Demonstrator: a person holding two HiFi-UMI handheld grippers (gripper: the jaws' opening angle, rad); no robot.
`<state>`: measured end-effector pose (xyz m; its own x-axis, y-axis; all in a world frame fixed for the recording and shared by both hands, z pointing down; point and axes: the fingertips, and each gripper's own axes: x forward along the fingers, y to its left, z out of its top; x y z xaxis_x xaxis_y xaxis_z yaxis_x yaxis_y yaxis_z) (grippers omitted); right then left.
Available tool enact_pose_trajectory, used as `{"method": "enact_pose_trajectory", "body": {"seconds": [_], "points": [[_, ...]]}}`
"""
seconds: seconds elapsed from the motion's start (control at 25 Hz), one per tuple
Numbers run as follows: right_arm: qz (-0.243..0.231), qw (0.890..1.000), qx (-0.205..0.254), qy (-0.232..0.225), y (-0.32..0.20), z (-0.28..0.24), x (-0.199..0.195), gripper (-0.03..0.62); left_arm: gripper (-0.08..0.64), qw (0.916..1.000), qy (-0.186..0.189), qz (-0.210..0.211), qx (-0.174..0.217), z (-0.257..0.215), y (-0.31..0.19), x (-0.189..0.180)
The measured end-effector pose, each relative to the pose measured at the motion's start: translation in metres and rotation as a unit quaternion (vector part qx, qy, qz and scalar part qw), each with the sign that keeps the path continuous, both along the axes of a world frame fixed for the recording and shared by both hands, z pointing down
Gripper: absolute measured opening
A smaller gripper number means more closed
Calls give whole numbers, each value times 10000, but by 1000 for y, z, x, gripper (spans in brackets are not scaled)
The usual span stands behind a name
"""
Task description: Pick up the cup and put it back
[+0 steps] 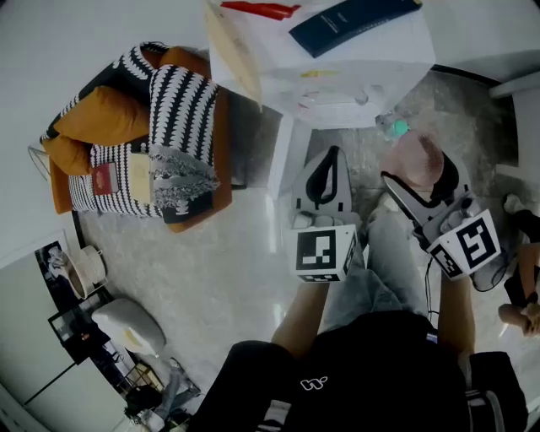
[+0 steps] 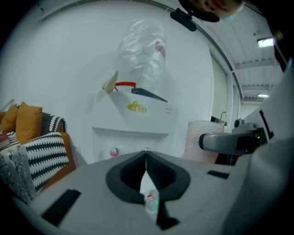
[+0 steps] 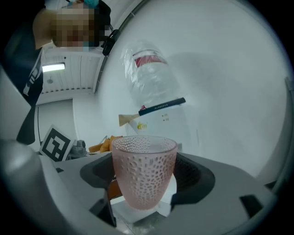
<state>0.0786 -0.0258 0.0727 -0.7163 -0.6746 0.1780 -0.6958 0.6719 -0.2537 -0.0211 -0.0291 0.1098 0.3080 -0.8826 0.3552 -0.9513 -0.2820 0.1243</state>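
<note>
**Pink cup (image 1: 409, 152) pinched in the right gripper (image 1: 418, 173), left gripper (image 1: 325, 169) empty**

The cup, a dimpled pink tumbler, was held upright between the jaws of the right gripper, which were clamped on its lower half from both sides. In the right gripper view its rim was seen well above the jaws. In the head view the cup was seen off the white counter (image 1: 337, 76), just on its near right side and above the pale floor (image 1: 219, 270). A small clear bottle (image 1: 393, 126) lay on the floor just beyond it.

The left gripper was held just left of the right one, pointing toward the counter. Its jaws were pressed together at the tips with nothing between them, as was shown in the left gripper view.

On the counter a dark blue book (image 1: 350, 21), a red item (image 1: 261, 10) and a crumpled clear plastic bag (image 2: 142, 59) were seen. Far to the left stood an orange armchair (image 1: 215, 198), on which orange cushions (image 1: 97, 118) and a black-and-white patterned blanket (image 1: 181, 110) were piled
</note>
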Motion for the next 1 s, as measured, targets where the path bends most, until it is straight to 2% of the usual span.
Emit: {"method": "enact_pose_trajectory", "body": {"seconds": [0.28,0.64,0.8,1.0], "points": [[-199,9996,-163,145,-9,91,-9,385,14,10000,-10,-24,-91,91,-13,-14],[-784,9962,123,348,-12,194,-45,385,14,9994,-303,118,-128,209,-24,-40],[-1064,9933,72,447,-7,245,-57,385,14,9998,-167,11,-96,251,-34,-46],[-1104,9928,46,452,-6,299,-58,385,14,9995,-239,185,-28,298,-37,-46]]}}
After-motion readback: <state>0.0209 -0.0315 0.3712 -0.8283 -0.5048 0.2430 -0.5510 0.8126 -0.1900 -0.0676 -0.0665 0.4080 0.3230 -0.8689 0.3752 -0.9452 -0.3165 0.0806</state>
